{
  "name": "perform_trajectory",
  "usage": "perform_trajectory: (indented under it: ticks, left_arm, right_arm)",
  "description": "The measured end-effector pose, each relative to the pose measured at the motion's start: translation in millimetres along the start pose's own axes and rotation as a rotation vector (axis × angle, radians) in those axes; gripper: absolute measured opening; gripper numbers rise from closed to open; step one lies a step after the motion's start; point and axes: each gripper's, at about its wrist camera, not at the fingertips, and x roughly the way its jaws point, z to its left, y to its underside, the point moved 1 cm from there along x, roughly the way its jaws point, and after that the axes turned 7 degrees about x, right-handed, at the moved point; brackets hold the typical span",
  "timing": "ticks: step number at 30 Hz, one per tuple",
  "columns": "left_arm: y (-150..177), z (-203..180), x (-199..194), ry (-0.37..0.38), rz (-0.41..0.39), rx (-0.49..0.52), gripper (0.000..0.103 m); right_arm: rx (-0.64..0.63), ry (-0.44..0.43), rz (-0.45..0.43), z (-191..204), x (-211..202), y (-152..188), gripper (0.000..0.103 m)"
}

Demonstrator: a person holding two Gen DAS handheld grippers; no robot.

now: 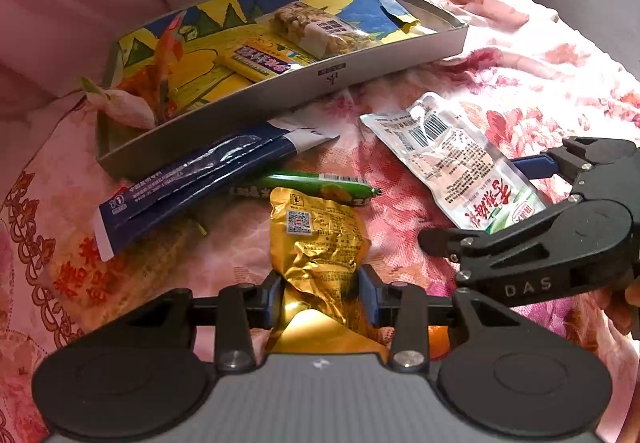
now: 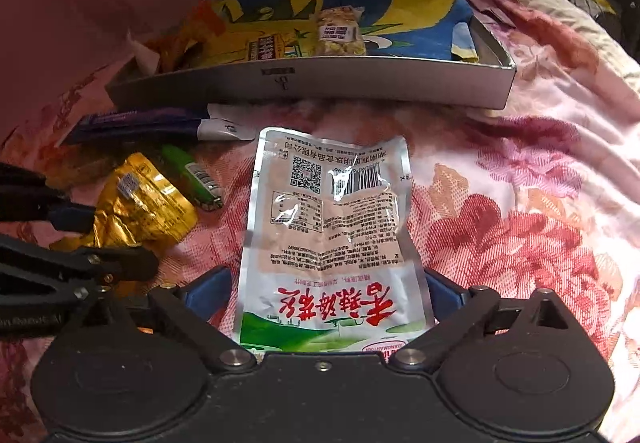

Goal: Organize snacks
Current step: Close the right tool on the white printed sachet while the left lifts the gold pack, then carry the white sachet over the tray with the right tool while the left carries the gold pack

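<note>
While the left wrist view looks down on a pink floral bedspread [image 1: 500,91], the left gripper [image 1: 322,293] has its blue pads clamped on the near end of a crumpled gold foil snack packet [image 1: 316,239]. Just beyond it lie a green sausage stick [image 1: 316,185] and a long dark blue sachet [image 1: 192,183], with a shallow grey cardboard tray [image 1: 360,71] behind them holding a clear-wrapped nut bar [image 1: 320,31] and a yellow bar [image 1: 256,61]. A silver and white pouch with red lettering [image 1: 452,163] lies to the right.

In the right wrist view, the right gripper [image 2: 326,293] stands wide apart, its blue pads on either side of the pouch's near end; whether they touch it is unclear. The pouch lies flat on the bedspread, in front of the tray.
</note>
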Motion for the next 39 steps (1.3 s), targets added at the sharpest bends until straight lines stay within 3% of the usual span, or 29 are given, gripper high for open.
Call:
perform_trajectory:
  ticks: [2,5,9,14,16,21,28,34,39]
  left_arm:
    - [0,1,0,-0.002,-0.002,-0.007,0.042]
    - [0,3,-2,-0.006,-0.006,-0.014,0.042]
    - [1,4,-6,-0.021,-0.015,-0.023,0.042]
    - [3,5,-14,-0.029,-0.024,-0.048,0.042]
    - [4,5,-16,-0.028,-0.026,-0.049,0.042]
    - [5,2,-25,-0.036,-0.055,-0.055,0.042]
    - [0,7,-42,-0.039,-0.170,-0.098,0.042]
    - [-5,18,-50,-0.067,-0.235,-0.172,0.042]
    - [-7,23,-58,-0.147,-0.255,-0.197,0.042]
  right_arm:
    - [0.000,0.012,-0.008,-1,-2,-1,0.088]
    - [0.015,0.015,-0.014,-5,-5,-4,0.082]
    - [-0.073,0.067,-0.060,7,-10,0,0.073]
    - [-0.174,0.122,-0.127,18,-21,4,0.043]
    - [-0.191,0.135,-0.139,19,-25,4,0.039]
    - [-0.185,0.140,-0.147,18,-29,7,0.033]
    - [-0.208,0.163,-0.175,22,-37,10,0.030]
    - [-0.246,0.196,-0.251,26,-55,11,0.030]
    - [-0.254,0.197,-0.342,29,-71,9,0.030]
